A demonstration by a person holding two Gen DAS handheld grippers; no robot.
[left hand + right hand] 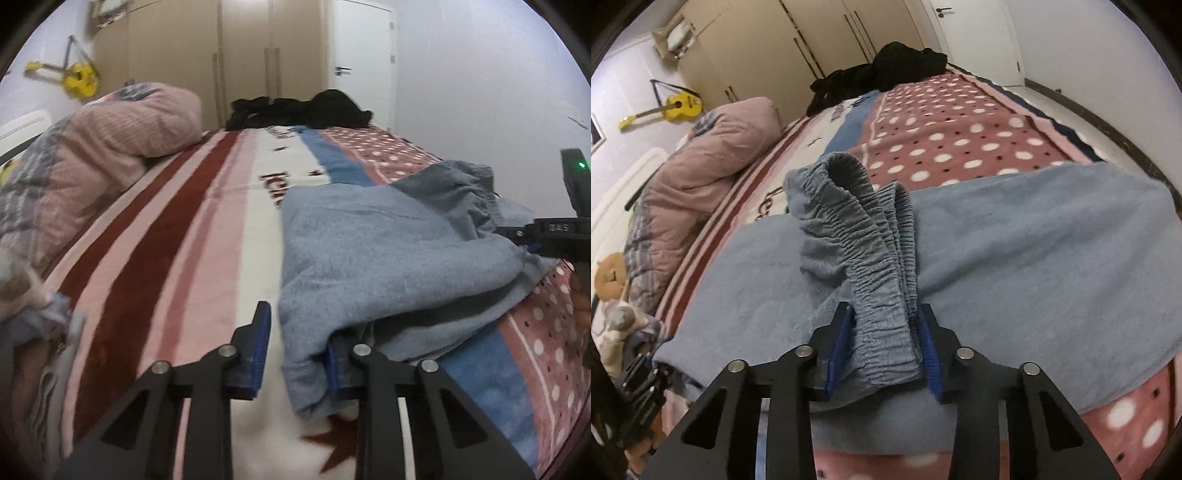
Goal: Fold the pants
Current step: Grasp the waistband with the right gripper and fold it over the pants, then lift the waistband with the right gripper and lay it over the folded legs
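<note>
The right gripper (886, 343) pinches the pants' (1015, 240) waistband (871, 258); the left gripper (295, 354) (half-open) seemingly hasn't caught the hem, so clamp, then lift together.

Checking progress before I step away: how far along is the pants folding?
Early. The blue pants lie spread across the bed, no finished fold visible. The right gripper pinches the bunched waistband; the left gripper has cloth between its fingers. The folding itself remains.

In the left wrist view, the soft blue-grey fleece pants (388, 258) drape over the left gripper's (295, 354) right finger, hiding whether cloth is pinched. The right gripper (554, 236) is cut off at the picture's right edge. Printed lettering (275, 184) on the bed's blanket is partly covered, unreadable.
</note>
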